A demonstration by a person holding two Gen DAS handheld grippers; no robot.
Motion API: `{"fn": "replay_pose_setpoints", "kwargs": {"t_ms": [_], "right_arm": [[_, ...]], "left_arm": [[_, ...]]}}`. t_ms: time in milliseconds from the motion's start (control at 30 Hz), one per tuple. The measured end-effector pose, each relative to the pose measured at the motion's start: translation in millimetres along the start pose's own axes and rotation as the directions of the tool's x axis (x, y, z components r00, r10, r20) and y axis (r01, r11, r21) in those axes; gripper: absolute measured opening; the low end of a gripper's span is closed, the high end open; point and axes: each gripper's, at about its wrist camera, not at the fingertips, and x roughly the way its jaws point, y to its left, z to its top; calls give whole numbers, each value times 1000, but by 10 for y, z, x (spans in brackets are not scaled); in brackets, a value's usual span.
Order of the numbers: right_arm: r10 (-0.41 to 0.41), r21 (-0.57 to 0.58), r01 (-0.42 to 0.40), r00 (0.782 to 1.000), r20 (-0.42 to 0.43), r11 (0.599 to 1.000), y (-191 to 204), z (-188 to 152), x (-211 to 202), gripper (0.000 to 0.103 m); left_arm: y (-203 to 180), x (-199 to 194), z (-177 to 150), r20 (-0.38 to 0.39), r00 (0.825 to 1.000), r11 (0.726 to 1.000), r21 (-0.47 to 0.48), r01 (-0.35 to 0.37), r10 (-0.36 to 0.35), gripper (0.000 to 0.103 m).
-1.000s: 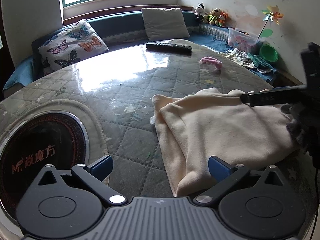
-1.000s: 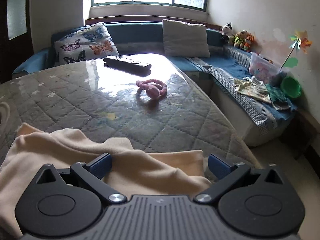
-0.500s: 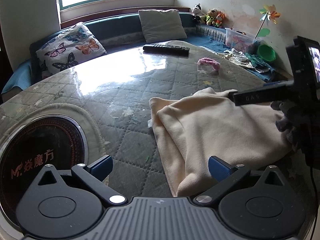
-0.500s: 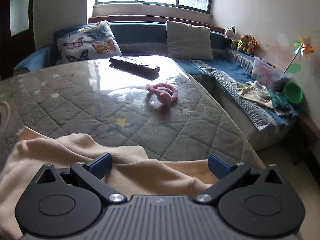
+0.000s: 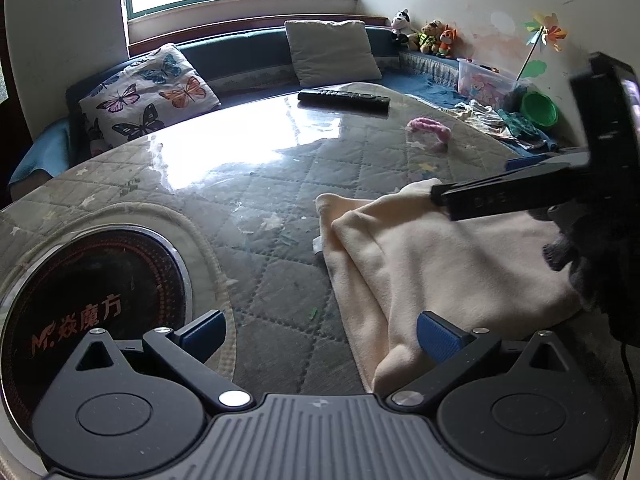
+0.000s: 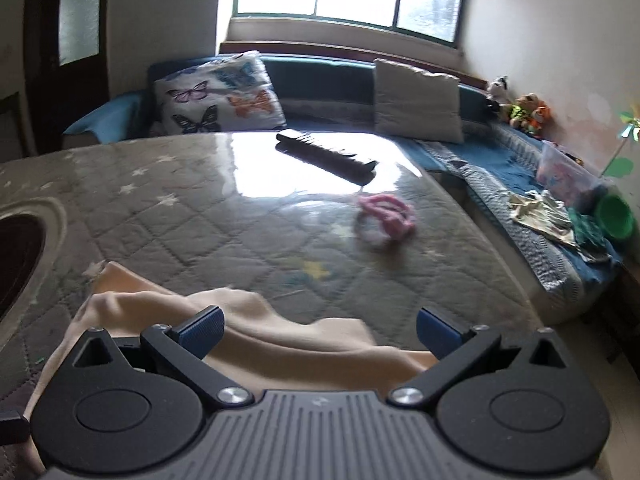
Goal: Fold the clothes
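A cream fleece garment [image 5: 432, 256] lies folded over on the glass-topped quilted table [image 5: 256, 184], right of centre in the left wrist view. My left gripper [image 5: 320, 334] is open and empty, low over the table, with its right finger beside the garment's near corner. My right gripper [image 6: 320, 330] is open and empty, above the garment's far edge [image 6: 248, 320]. In the left wrist view one right gripper finger [image 5: 504, 196] reaches over the garment's far right side.
A black remote [image 5: 344, 98] and a pink fabric loop [image 5: 428, 128] lie on the far side of the table. A round cooktop [image 5: 92, 304] is set into the table at left. A bench with cushions [image 5: 148, 92] and toys [image 5: 428, 36] wraps behind.
My right gripper has risen and drawn back over the garment's far edge. The left gripper has barely moved. The garment lies as before.
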Motion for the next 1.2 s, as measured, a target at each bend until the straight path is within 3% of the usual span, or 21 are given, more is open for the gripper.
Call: {"fn": "replay_pose_setpoints", "kwargs": {"t_ms": [367, 633, 1033, 1200], "right_arm": [[-4, 50, 5, 999, -34, 999, 38, 19, 184, 103], [21, 11, -21, 999, 26, 1000, 46, -56, -246, 103], [82, -129, -76, 996, 40, 989, 315, -583, -756, 103], [59, -190, -40, 994, 92, 981, 465, -715, -887, 103]], "left_arm": [[30, 26, -42, -12, 1000, 1000, 2, -4, 4, 103], [38, 18, -67, -13, 1000, 1000, 1, -17, 17, 103], [50, 2, -87, -16, 1000, 1000, -8, -27, 27, 103], [58, -54, -111, -13, 999, 1000, -5, -31, 31, 103]]}}
